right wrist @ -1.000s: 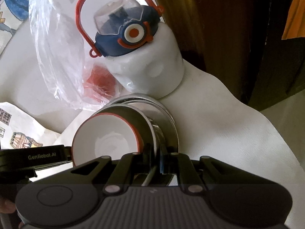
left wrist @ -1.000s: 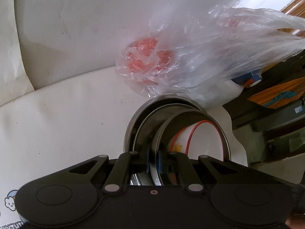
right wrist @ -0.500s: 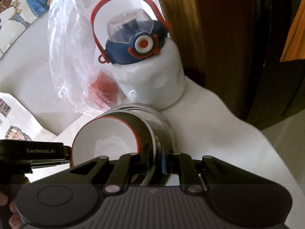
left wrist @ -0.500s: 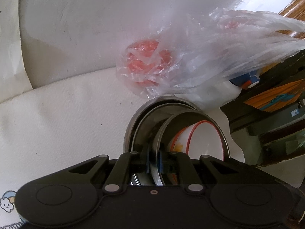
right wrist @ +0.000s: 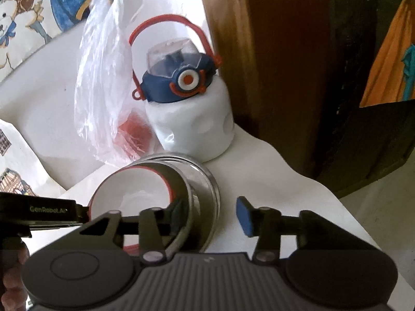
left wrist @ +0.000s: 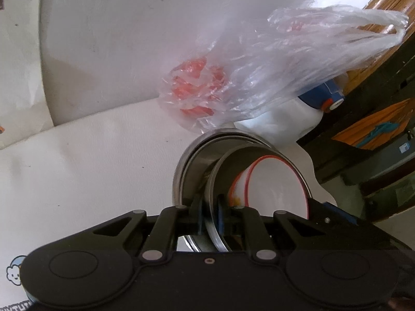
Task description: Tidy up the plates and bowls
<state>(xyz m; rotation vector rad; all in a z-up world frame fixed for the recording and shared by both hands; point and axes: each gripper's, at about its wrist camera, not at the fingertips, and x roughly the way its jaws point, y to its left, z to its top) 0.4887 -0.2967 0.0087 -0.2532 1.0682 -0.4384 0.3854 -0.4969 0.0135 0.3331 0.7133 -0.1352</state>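
With the right gripper (right wrist: pixel 211 213) spread, the left gripper (left wrist: pixel 209 213) alone pinches the steel bowl (left wrist: pixel 220 171) rim; the nested stack risks tipping near the table (right wrist: pixel 298 189) edge.

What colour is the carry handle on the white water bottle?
Red, arching over the white water bottle's blue lid; clearest in the right wrist view.

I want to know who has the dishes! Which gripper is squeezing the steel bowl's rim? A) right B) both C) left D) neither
C: the left gripper is shut on the steel bowl rim, while the right gripper has its jaws spread wide apart.
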